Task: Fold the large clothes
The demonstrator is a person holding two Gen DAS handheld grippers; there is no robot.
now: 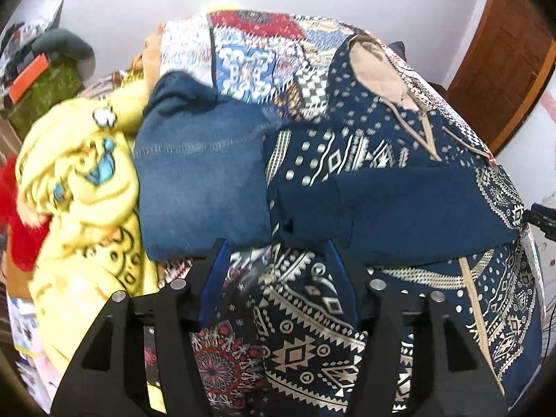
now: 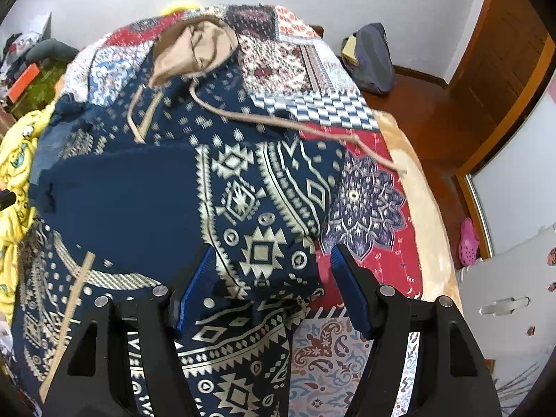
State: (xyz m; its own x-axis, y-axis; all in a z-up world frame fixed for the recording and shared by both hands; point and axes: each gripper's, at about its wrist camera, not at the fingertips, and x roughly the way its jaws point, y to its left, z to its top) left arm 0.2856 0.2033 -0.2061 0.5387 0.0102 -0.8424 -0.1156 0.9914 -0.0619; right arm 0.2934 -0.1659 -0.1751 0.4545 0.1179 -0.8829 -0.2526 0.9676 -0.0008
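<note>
A large navy garment (image 1: 382,201) with a cream geometric print lies spread on the bed, a plain navy part folded across its middle. Its beige hood (image 1: 375,73) and drawstrings lie at the far end. My left gripper (image 1: 276,246) hovers open just above the garment's near left part, with nothing between its blue pads. In the right wrist view the same garment (image 2: 243,191) fills the left and middle, with the hood (image 2: 198,52) at the top. My right gripper (image 2: 274,250) stands open over the garment's folded right edge, pads clear of the cloth.
A folded pair of blue jeans (image 1: 198,180) lies left of the garment, beside a rumpled yellow cartoon-print cloth (image 1: 80,191). A patchwork bedspread (image 2: 368,201) covers the bed. A dark bag (image 2: 371,59), a pink shoe (image 2: 469,239) and a white plastic unit (image 2: 504,295) are on the floor to the right.
</note>
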